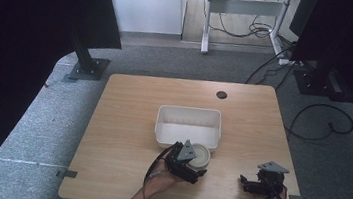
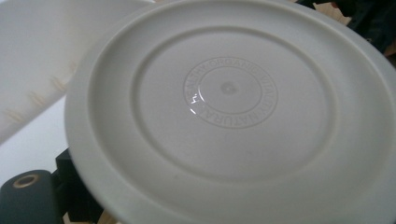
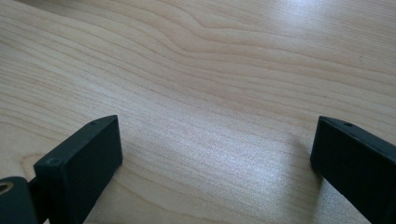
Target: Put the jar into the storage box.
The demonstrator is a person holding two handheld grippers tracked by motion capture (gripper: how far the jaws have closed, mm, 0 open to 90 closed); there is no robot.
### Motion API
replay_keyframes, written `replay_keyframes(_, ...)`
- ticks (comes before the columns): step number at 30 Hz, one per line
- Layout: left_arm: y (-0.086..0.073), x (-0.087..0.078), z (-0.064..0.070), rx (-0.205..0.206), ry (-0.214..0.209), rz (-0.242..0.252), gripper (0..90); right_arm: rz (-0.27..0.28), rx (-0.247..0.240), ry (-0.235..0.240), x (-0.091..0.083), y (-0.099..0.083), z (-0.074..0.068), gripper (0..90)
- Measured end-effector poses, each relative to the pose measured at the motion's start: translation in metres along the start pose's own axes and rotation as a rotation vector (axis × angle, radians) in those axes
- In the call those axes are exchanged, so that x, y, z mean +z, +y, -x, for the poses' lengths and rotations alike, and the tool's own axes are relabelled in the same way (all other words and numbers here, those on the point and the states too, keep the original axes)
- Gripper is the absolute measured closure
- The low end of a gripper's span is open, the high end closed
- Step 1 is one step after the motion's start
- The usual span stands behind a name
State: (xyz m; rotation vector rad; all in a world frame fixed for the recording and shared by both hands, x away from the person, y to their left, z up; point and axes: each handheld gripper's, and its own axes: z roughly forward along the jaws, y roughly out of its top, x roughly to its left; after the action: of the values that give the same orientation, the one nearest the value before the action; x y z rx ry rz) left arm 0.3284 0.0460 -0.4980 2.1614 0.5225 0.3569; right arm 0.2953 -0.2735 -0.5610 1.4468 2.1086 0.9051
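Left gripper view is taken up by the underside of a round off-white plate [image 2: 229, 107], very close to the lens, w/ raised rings and an embossed ring of lettering at the centre; parts read like "ORGANIC" and "NATURAL" but the rest is too faint to make out. The plate's right and bottom edges are cut off by the frame, and it covers the left gripper [image 1: 192, 167] jaws almost entirely: just a bit of black jaw shows at the bottom left corner, so can't tell from there how far apart the jaws stand. In the high view the plate [image 1: 202, 156] sits tilted at the front of the left gripper, partly hidden behind its grey three-cornered plate, right at the near right corner of a white bin [image 1: 190, 117]; the gripper appears clamped on the plate's rim, though the contact itself is hidden. Whether the plate touches the bin's wall can't be told. The bin is rectangular, near the middle of the wood table [image 1: 121, 123], and its inside looks bare in the high view; its white wall also shows blurred at the upper left of the left gripper view. Right gripper [image 1: 247, 182] is near the table's near right edge, well apart from plate and bin; in its own view the jaws are spread wide w/ bare wood grain between them, nothing held. Forearms are cut off at the bottom of the high view.
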Motion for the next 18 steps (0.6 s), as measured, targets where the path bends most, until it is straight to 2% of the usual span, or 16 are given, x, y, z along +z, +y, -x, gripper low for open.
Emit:
replay_keyframes(11,0.006,-0.009,-0.023,-0.032,0.050,0.021,9.7,0.000,0.000,0.000,0.000,0.000,0.000,1.7)
replay_keyframes(18,0.006,-0.008,-0.034,-0.047,0.082,0.017,9.7,0.000,0.000,0.000,0.000,0.000,0.000,1.7)
